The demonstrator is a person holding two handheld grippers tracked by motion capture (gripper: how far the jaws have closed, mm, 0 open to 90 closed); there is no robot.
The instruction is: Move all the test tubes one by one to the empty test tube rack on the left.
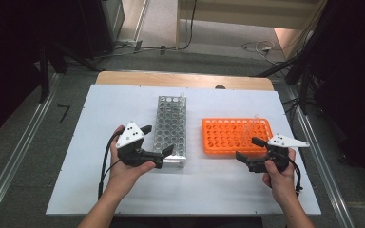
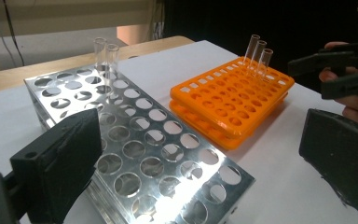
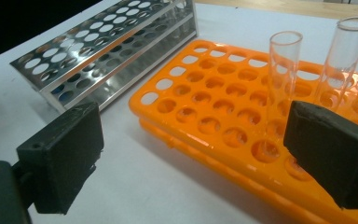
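A silver metal tube rack (image 1: 171,124) lies in the middle of the white board, with two clear glass tubes (image 2: 106,60) standing at its far end. To its right sits an orange tube rack (image 1: 236,135) holding three clear tubes (image 2: 258,53) near its right side. My left gripper (image 1: 158,139) is open beside the metal rack's near left corner, nothing between its jaws. My right gripper (image 1: 248,148) is open at the orange rack's near right edge, empty too. In the right gripper view, two tubes (image 3: 284,60) rise just beyond the right gripper (image 3: 196,158).
The white board (image 1: 100,166) rests on a wooden table (image 1: 185,78) whose far edge shows behind it. Bare board lies in front of both racks and to the far left. Dark stands and cables sit on the floor around the table.
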